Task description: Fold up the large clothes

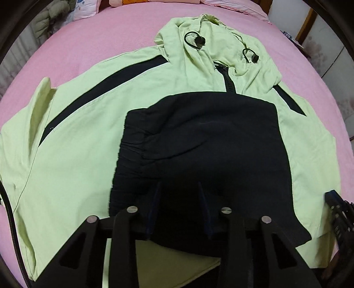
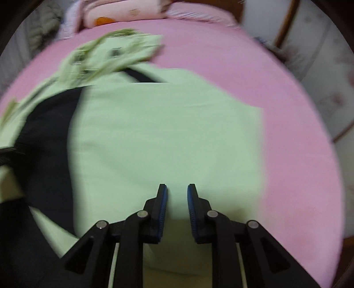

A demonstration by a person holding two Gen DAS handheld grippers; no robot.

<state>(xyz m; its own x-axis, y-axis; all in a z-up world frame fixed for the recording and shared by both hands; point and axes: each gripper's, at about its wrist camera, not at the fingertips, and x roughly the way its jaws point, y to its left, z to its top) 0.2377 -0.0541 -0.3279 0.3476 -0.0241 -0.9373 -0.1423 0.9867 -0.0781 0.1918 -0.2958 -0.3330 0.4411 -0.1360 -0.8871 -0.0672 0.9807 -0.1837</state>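
Observation:
A light green hooded jacket [image 1: 77,144] with black stripes lies spread on the pink bed [image 1: 99,39], hood [image 1: 210,44] at the far end. A black folded-over section [image 1: 210,144] covers its middle. My left gripper [image 1: 179,188] is open over this black part, fingers apart and holding nothing. In the blurred right wrist view, my right gripper [image 2: 177,190] is open above the jacket's green panel [image 2: 166,137], with the black part [image 2: 46,144] to its left. The right gripper also shows at the left wrist view's right edge [image 1: 338,212].
Pillows [image 2: 124,13] lie at the head of the bed. Grey padded clothing [image 1: 48,17] sits far left beyond the bed. A wooden frame and wall [image 1: 320,33] stand at the right. Pink sheet [image 2: 298,155] lies right of the jacket.

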